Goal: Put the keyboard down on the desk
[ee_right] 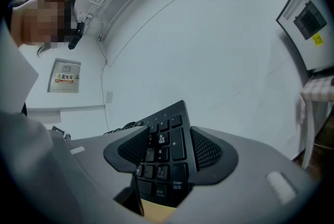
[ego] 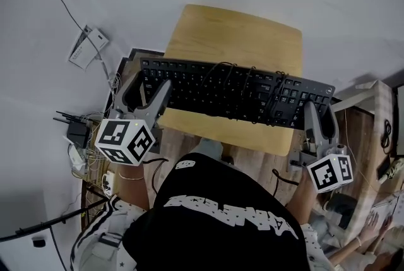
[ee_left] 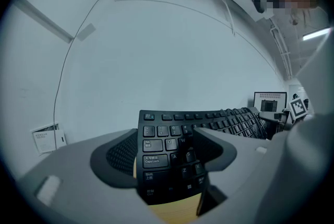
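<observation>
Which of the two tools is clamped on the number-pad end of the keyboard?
The right tool, its jaws closed over the keyboard's Enter and digit keys; the left tool holds the Caps Lock end.

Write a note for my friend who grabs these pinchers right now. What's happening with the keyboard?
Left gripper: shut on the keyboard's left end, by Caps Lock.
Right gripper: shut on its right end, at the number pad.
Keyboard: lies across the wooden desk, both ends overhanging, with a cable looped round it.
Done: keyboard is over the desk; I cannot tell if it touches.
Left: lower it flat, then open both grippers.
</observation>
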A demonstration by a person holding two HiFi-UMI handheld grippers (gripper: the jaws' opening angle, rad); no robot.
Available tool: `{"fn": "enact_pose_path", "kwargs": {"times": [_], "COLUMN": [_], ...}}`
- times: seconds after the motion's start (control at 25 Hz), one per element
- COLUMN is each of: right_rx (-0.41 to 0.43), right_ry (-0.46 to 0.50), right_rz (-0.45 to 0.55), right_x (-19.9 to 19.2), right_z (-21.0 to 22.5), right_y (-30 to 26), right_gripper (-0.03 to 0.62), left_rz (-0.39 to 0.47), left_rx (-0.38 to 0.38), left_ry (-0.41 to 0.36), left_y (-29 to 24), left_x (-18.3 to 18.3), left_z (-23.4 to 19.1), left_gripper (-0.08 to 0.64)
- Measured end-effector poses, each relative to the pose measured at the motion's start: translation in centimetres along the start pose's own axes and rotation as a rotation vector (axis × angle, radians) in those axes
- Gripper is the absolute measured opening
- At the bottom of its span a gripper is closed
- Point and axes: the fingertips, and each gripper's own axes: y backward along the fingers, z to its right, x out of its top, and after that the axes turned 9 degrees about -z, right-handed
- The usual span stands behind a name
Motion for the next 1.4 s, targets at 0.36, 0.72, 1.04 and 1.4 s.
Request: {"fn": "enact_pose_path", "kwargs": {"times": [0.36, 0.72, 1.04, 1.4], "right_rx": [-0.09, 0.061, 0.065, 0.064], "right_ry": [-0.017, 0.063, 0.062, 0.052], "right_rz": [-0.006, 0.046, 0.041, 0.027], "right_x": [-0.8, 0.9, 0.9, 0.9], "right_z": [0.7, -0.7, -0.7, -0.6], "right_y": [0.4, -0.2, -0.2, -0.2], "right_gripper": [0.256, 0.256, 0.256, 0.256], "left_rz": [-0.045, 0.096, 0.097, 0.08], "left_rx": [-0.083, 0.02, 0.022, 0.022], "left_ry": [-0.01, 0.018, 0.018, 0.023], "left_y": [-3.1, 1.4, 1.4, 1.4], "left_x": [-0.4, -0.2, -0.3, -0.3], "left_z": [-0.1, 0.0, 0.0, 0.0], "left_gripper": [0.313, 0.313, 0.31, 0.307]}}
